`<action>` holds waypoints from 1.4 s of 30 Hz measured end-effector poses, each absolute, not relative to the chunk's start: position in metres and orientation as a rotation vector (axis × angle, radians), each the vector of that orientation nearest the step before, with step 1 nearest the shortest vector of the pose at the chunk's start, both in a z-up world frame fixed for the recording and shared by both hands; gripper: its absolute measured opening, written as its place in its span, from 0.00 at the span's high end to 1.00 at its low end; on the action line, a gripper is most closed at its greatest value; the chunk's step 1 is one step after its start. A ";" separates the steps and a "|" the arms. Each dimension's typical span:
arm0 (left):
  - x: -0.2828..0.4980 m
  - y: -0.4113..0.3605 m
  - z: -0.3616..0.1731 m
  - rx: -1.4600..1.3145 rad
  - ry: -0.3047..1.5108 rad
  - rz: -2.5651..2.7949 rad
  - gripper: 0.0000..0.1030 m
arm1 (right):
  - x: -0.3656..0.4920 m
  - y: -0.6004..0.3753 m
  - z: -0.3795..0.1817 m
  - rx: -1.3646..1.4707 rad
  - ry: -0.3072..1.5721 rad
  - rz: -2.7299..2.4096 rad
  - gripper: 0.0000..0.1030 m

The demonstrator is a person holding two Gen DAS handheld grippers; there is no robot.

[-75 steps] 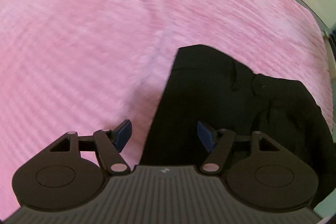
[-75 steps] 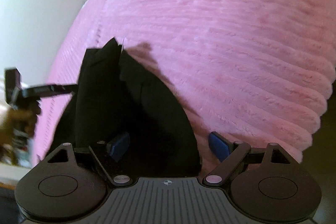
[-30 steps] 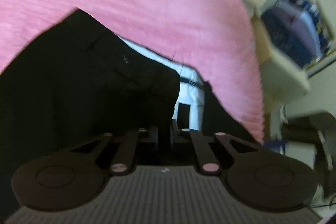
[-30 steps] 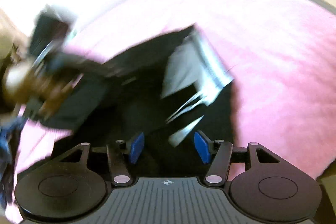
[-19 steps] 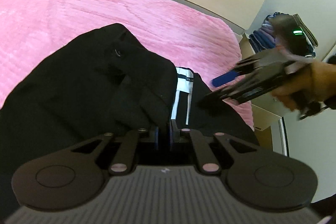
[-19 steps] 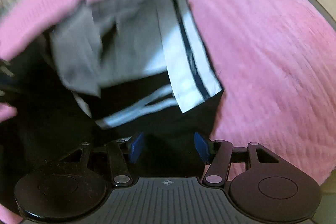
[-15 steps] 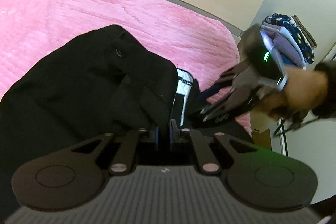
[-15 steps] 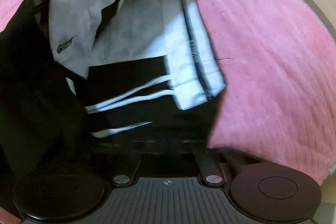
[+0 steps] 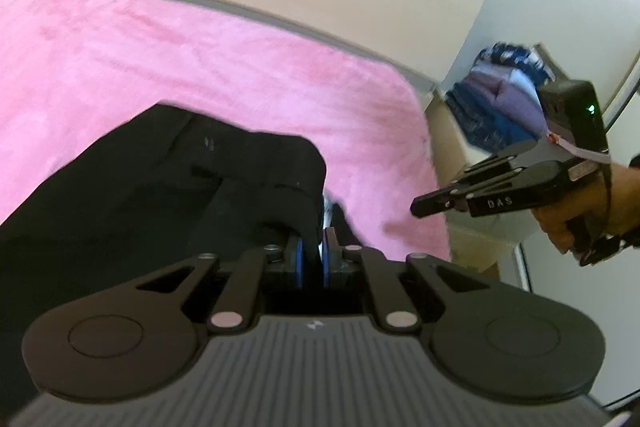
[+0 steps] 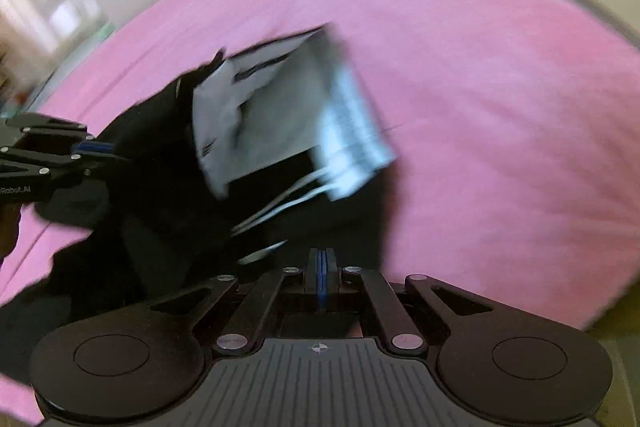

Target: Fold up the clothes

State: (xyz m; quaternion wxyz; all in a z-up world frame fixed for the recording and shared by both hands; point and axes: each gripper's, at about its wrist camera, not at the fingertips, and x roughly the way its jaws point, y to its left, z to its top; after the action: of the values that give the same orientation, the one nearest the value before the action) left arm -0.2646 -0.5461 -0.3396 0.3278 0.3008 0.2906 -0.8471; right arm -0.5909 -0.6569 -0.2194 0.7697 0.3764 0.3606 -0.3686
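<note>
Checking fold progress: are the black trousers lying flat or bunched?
Bunched. The black trousers are heaped on the pink blanket, the pale lining turned outward, one edge pinched in the left gripper.

Trousers (image 9: pixel 160 187) are lying on the bed (image 9: pixel 200 59), filling the left wrist frame's lower left; a clothes pile (image 9: pixel 496 107) is sitting at right, beyond the bed's edge

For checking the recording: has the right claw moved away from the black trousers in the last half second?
Yes. In the left wrist view, the right claw now hangs over the pink blanket's edge, clear of the black trousers.
</note>
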 end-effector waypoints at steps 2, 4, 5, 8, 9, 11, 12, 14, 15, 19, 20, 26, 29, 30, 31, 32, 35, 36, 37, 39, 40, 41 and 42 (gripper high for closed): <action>-0.246 -0.532 -0.342 0.817 0.784 -2.169 0.94 | -0.569 -0.657 -0.232 0.821 0.809 -0.730 0.94; -0.233 -0.520 -0.346 0.838 0.804 -2.137 0.94 | -0.550 -0.653 -0.245 0.817 0.839 -0.686 0.37; -0.226 -0.513 -0.348 0.849 0.814 -2.122 0.95 | -0.543 -0.654 -0.249 0.808 0.855 -0.678 0.35; -0.218 -0.505 -0.357 0.848 0.823 -2.108 0.95 | -0.536 -0.662 -0.268 0.823 0.914 -0.656 0.42; -0.216 -0.504 -0.359 0.841 0.827 -2.110 0.96 | -0.535 -0.664 -0.272 0.840 0.924 -0.642 0.55; -0.213 -0.501 -0.365 0.833 0.833 -2.115 0.96 | -0.538 -0.670 -0.275 0.904 0.909 -0.639 0.57; -0.212 -0.499 -0.369 0.833 0.834 -2.118 0.96 | -0.541 -0.673 -0.278 0.932 0.905 -0.640 0.59; -0.212 -0.498 -0.372 0.837 0.836 -2.118 0.96 | -0.543 -0.678 -0.281 0.943 0.931 -0.637 0.60; -0.212 -0.496 -0.372 0.836 0.838 -2.117 0.96 | -0.544 -0.681 -0.281 0.954 0.935 -0.632 0.60; -0.210 -0.495 -0.371 0.837 0.840 -2.113 0.96 | -0.553 -0.690 -0.291 1.052 0.924 -0.576 0.98; -0.211 -0.497 -0.369 0.836 0.837 -2.113 0.96 | -0.557 -0.689 -0.286 1.028 0.918 -0.591 1.00; -0.220 -0.511 -0.356 0.786 0.783 -2.140 0.96 | -0.667 -0.658 -0.198 0.822 0.544 -1.217 1.00; -0.234 -0.522 -0.358 0.773 0.772 -2.162 0.96 | -0.701 -0.638 -0.227 0.931 0.586 -1.342 1.00; -0.240 -0.525 -0.362 0.781 0.775 -2.171 0.96 | -0.704 -0.631 -0.236 0.941 0.619 -1.358 1.00; -0.246 -0.528 -0.365 0.788 0.778 -2.179 0.96 | -0.708 -0.628 -0.242 0.955 0.645 -1.370 1.00; -0.252 -0.530 -0.369 0.801 0.778 -2.187 0.96 | -0.713 -0.627 -0.250 0.990 0.654 -1.388 1.00; -0.265 -0.535 -0.376 0.841 0.769 -2.189 0.95 | -0.717 -0.626 -0.258 1.054 0.628 -1.436 0.76; -0.266 -0.538 -0.377 0.844 0.771 -2.176 0.95 | -0.717 -0.627 -0.253 1.031 0.606 -1.424 0.42; -0.263 -0.541 -0.376 0.839 0.772 -2.161 0.95 | -0.709 -0.624 -0.240 1.001 0.587 -1.408 0.28; -0.254 -0.550 -0.372 0.832 0.763 -2.125 0.94 | -0.698 -0.627 -0.228 0.941 0.574 -1.338 0.28; -0.250 -0.556 -0.371 0.839 0.750 -2.105 0.92 | -0.697 -0.632 -0.228 0.934 0.570 -1.306 0.28; -0.246 -0.566 -0.371 0.859 0.725 -2.078 0.83 | -0.697 -0.639 -0.230 0.938 0.563 -1.285 0.28; -0.242 -0.577 -0.371 0.885 0.705 -2.052 0.77 | -0.699 -0.643 -0.236 0.960 0.551 -1.269 0.28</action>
State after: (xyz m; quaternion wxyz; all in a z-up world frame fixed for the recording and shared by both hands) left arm -0.2425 -0.5771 -0.3709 0.3887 0.3481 0.2771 -0.8068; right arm -0.6985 -0.6434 -0.2356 0.6661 0.4252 0.2441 -0.5620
